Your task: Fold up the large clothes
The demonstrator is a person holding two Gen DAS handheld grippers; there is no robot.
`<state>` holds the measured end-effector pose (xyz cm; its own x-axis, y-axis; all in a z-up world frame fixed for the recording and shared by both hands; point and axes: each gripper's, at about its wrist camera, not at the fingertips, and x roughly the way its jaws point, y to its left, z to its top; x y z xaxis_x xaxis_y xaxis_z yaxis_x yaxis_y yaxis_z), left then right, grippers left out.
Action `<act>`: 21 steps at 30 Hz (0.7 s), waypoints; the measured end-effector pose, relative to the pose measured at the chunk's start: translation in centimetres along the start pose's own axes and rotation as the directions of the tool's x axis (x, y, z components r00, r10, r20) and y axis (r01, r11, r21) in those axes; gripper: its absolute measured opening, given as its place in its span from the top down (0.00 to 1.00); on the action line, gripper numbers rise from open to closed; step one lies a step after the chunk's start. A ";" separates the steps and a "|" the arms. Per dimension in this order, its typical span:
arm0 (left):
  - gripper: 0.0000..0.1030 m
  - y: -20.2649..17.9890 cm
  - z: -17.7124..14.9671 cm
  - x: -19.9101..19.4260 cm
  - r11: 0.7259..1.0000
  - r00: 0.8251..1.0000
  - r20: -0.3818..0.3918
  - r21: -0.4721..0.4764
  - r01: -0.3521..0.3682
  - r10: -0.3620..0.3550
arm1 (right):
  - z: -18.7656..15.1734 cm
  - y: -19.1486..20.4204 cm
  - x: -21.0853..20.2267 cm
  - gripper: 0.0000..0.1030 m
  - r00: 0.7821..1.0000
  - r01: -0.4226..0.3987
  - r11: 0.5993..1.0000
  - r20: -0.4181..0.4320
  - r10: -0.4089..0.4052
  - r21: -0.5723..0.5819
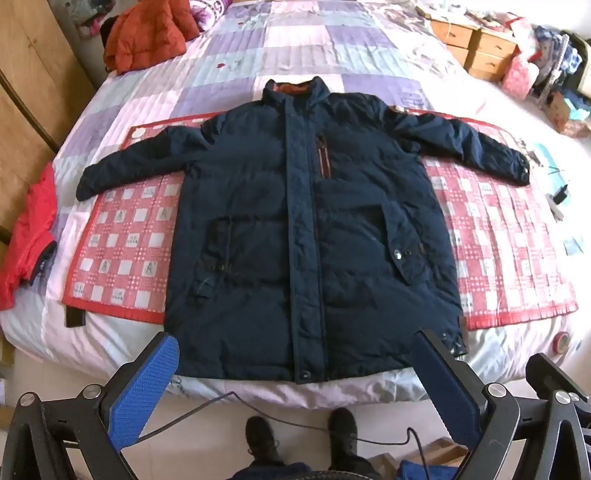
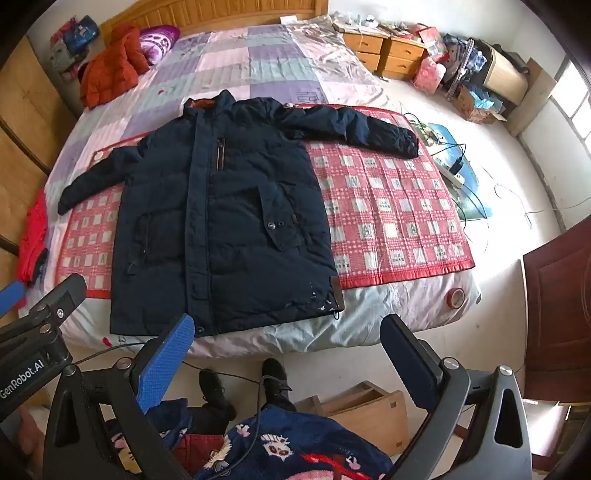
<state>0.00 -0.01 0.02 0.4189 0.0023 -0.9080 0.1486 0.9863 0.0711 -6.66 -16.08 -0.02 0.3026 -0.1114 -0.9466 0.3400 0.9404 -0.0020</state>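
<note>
A large navy padded jacket (image 1: pixel 306 229) lies flat and face up on a red checked mat (image 1: pixel 125 236) on the bed, collar at the far end, both sleeves spread out sideways. It also shows in the right wrist view (image 2: pixel 221 221). My left gripper (image 1: pixel 295 354) is open and empty, held above the near hem of the jacket, apart from it. My right gripper (image 2: pixel 288 339) is open and empty, above the bed's near edge by the jacket's right hem corner. The left gripper's body shows at the left in the right wrist view (image 2: pixel 40 314).
An orange jacket (image 1: pixel 147 33) lies at the bed's far left. A red garment (image 1: pixel 29 236) hangs at the left edge. A tape roll (image 2: pixel 456 297) sits on the near right corner of the bed. Wooden drawers (image 2: pixel 388 55) and clutter stand at the right. My feet are below on the floor.
</note>
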 end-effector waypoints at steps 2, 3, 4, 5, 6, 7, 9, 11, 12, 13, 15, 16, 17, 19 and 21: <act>0.00 0.0 0.0 0.0 1.000 1.000 -0.001 0.000 -0.004 0.004 | 0.1 0.0 0.1 0.00 1.000 -0.006 1.000 -0.001 0.006 0.001; 0.00 0.0 0.0 0.0 1.000 1.000 0.000 0.001 -0.002 0.002 | 0.1 0.0 0.1 0.00 1.000 -0.007 1.000 -0.003 0.007 0.001; 0.00 0.0 0.0 0.0 1.000 1.000 0.000 0.001 0.000 0.000 | 0.2 0.1 0.1 0.00 1.000 -0.008 1.000 -0.003 0.008 0.001; 0.00 0.0 0.0 0.0 1.000 1.000 -0.004 0.001 0.001 -0.001 | 0.2 0.1 0.2 0.00 1.000 -0.008 1.000 -0.003 0.008 0.000; 0.00 0.0 0.0 0.0 1.000 1.000 -0.006 0.000 0.002 -0.002 | 0.2 0.1 0.2 0.00 1.000 -0.008 1.000 -0.003 0.008 -0.001; 0.00 0.0 0.0 0.0 1.000 1.000 -0.006 0.000 0.003 -0.003 | 0.3 0.1 0.2 0.00 1.000 -0.009 1.000 -0.003 0.009 -0.002; 0.00 0.0 0.0 0.0 1.000 1.000 -0.008 -0.001 0.002 -0.002 | 0.2 0.2 0.3 0.00 1.000 -0.009 1.000 -0.002 0.009 -0.006; 0.00 0.0 0.0 0.0 1.000 1.000 -0.009 -0.001 0.002 -0.002 | 0.1 0.2 0.3 0.00 1.000 -0.011 1.000 -0.002 0.011 -0.008; 0.00 0.0 0.0 0.0 1.000 1.000 -0.009 -0.001 0.002 -0.002 | 0.0 0.2 0.3 0.00 1.000 -0.011 1.000 -0.001 0.011 -0.008; 0.00 0.0 0.0 0.0 1.000 1.000 -0.010 -0.001 0.001 -0.001 | -0.1 0.2 0.3 0.00 1.000 -0.011 1.000 -0.001 0.011 -0.009; 0.00 0.0 0.0 0.0 1.000 1.000 -0.011 -0.001 0.003 -0.003 | 0.5 0.3 0.5 0.00 1.000 -0.007 1.000 -0.010 0.007 0.000; 0.00 0.0 0.0 0.0 1.000 1.000 -0.011 -0.001 0.002 -0.002 | 0.5 0.4 0.5 0.00 1.000 -0.007 1.000 -0.011 0.007 0.000; 0.00 0.0 0.0 0.0 1.000 1.000 -0.011 -0.001 0.003 -0.003 | 0.5 0.4 0.5 0.00 1.000 -0.007 1.000 -0.012 0.007 0.000; 0.00 0.0 0.0 0.0 1.000 1.000 -0.013 -0.001 0.004 -0.004 | 0.5 0.4 0.5 0.00 1.000 -0.007 1.000 -0.012 0.007 -0.001; 0.00 0.0 0.0 0.0 1.000 1.000 -0.014 -0.001 0.004 -0.004 | 0.6 0.5 0.5 0.00 1.000 -0.006 1.000 -0.012 0.006 0.000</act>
<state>0.03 0.00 0.03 0.4061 0.0004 -0.9138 0.1496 0.9865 0.0669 -5.87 -15.89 -0.31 0.2940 -0.1015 -0.9504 0.3377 0.9412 0.0039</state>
